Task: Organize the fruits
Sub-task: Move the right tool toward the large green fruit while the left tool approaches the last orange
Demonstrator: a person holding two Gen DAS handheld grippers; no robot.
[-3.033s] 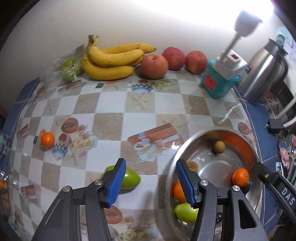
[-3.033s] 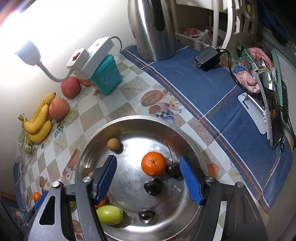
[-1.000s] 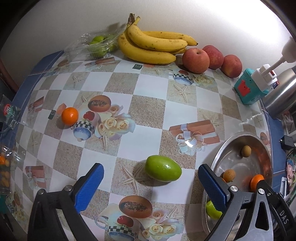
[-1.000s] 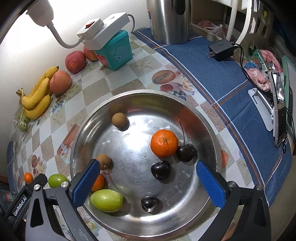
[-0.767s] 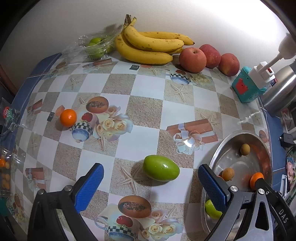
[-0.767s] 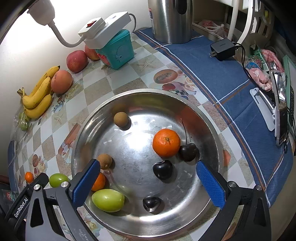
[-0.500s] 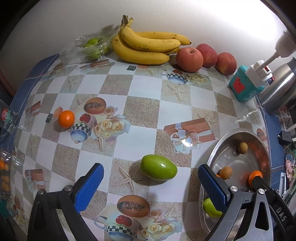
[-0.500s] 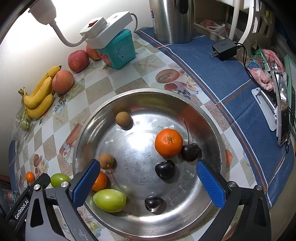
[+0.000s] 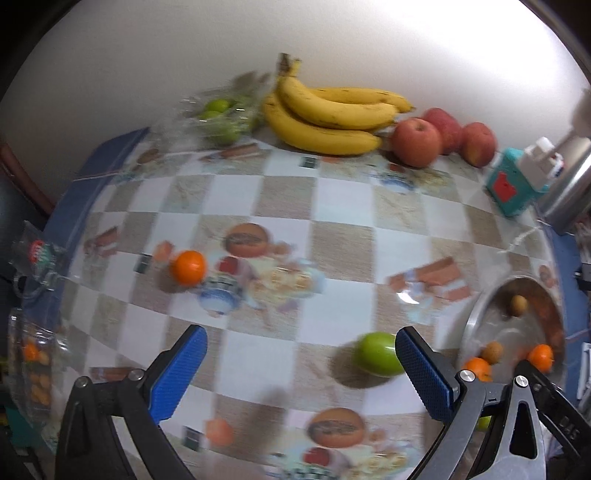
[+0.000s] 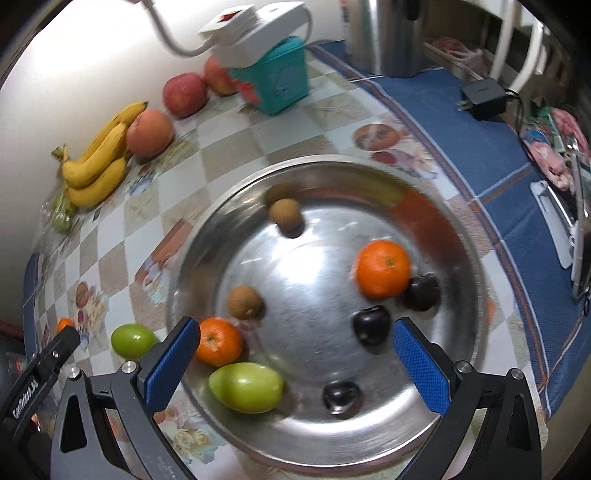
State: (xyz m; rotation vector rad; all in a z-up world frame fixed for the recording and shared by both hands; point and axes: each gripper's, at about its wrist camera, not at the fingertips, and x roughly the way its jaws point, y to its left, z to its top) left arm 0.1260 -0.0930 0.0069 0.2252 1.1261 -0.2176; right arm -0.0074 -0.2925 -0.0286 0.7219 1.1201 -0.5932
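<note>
A steel bowl [image 10: 461, 236] holds two oranges [image 10: 382, 268], a green fruit [image 10: 245, 386], two small brown fruits [image 10: 244, 302] and three dark fruits [image 10: 370, 325]. My right gripper [image 10: 295, 354] is open and empty just above the bowl's near side. A green fruit [image 9: 378, 353] lies on the checkered cloth left of the bowl [image 9: 476, 317]; it also shows in the right wrist view [image 10: 133, 340]. A small orange [image 9: 187, 267] lies further left. My left gripper [image 9: 301, 369] is open and empty, its right finger beside the green fruit.
Bananas [image 9: 328, 118], three apples [image 9: 416, 142] and bagged green fruit [image 9: 218, 118] line the back wall. A teal box with a power strip [image 10: 273, 77], a steel kettle [image 10: 388, 33] and a charger [image 10: 482, 94] stand on the right.
My left gripper has swung left, so the green fruit now sits by its right finger. My right gripper has moved lower and closer over the bowl. Both views are blurred by motion.
</note>
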